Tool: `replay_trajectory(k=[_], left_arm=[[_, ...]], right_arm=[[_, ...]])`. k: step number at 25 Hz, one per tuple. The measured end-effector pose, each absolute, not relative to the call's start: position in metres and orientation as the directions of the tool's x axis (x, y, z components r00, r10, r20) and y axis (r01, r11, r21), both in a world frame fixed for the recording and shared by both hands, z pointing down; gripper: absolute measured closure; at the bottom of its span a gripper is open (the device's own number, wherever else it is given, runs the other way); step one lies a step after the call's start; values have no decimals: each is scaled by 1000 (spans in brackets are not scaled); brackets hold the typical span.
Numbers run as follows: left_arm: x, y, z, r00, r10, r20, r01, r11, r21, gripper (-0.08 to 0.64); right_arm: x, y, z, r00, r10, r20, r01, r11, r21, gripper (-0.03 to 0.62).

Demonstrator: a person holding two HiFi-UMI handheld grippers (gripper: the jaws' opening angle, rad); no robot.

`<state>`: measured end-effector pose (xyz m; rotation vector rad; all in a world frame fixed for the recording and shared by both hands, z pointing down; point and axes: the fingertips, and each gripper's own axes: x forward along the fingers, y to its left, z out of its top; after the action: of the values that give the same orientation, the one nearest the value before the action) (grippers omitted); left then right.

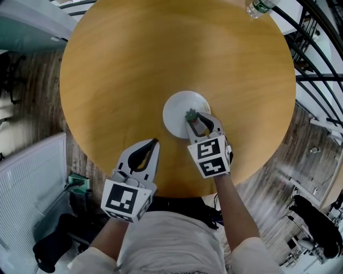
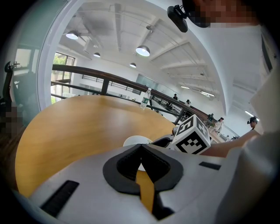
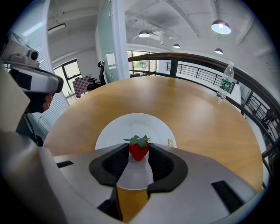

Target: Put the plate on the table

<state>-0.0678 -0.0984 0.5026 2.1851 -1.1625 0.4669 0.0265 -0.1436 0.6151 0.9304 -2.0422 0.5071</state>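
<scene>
We see the round white plate (image 1: 176, 109) lying flat on the round yellow-brown wooden table (image 1: 134, 64), on the person's side of the middle and a bit right, its whole rim inside the tabletop edge. It is plain, glossy and shallow, with a small yellow mark near its right rim in the right gripper view. The right gripper (image 1: 197, 120) hangs over the plate's near right part, jaws clamped on a small red strawberry with green leaves (image 3: 138, 149), pads touching both its sides. The left gripper (image 1: 155, 142) is clenched on nothing, tips together, over bare wood left of the plate and apart from it. Bare tabletop lies wide on the left and far side. A clear plastic water bottle (image 1: 259, 6) stands at the far right edge, well apart from the plate.
</scene>
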Motion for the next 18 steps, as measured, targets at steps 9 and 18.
replay_trajectory(k=[9, 18], left_arm=[[-67, -95, 499, 550, -622, 557, -835, -425, 348, 537], [-70, -86, 481, 548, -638, 541, -836, -438, 331, 537]], right_arm=[[28, -142, 612, -409, -433, 803, -770, 636, -49, 415], [27, -131, 590, -426, -454, 783, -769, 637, -50, 413]])
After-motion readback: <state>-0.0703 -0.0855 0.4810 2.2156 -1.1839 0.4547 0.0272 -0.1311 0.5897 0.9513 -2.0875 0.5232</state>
